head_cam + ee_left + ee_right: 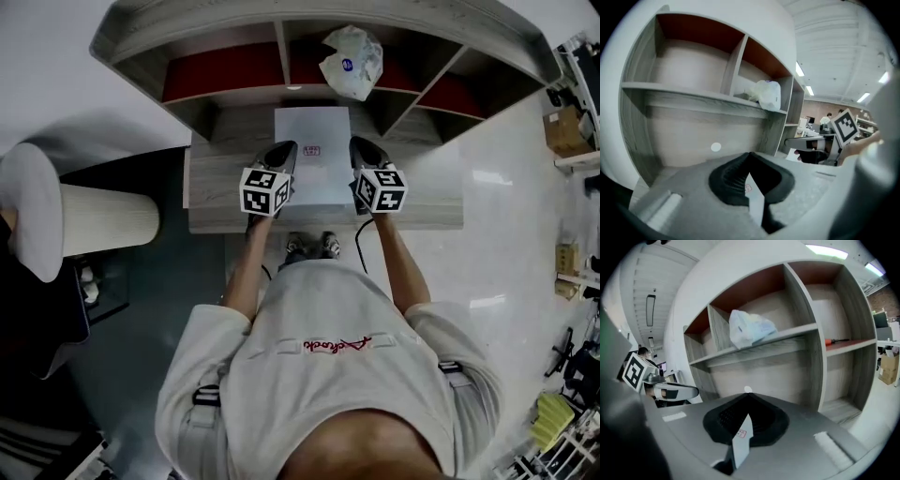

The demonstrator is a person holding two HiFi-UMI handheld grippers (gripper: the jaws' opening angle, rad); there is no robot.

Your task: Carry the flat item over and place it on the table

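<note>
White flat item [312, 155] is clamped at both edges by the left hand-held gripper [281, 156] and right hand-held gripper [365, 152]; carrying and placing likely remain.

Observed left forearm [246, 267] and right forearm [401, 267] stretched forward, near parallel, elbows by the torso. Found left claw [283, 152] and right claw [364, 148] level with each other, tilted slightly down (marker cubes uppermost). Confirmed both sets of jaws clamped on the flat item [314, 183], one at each side edge.
</note>
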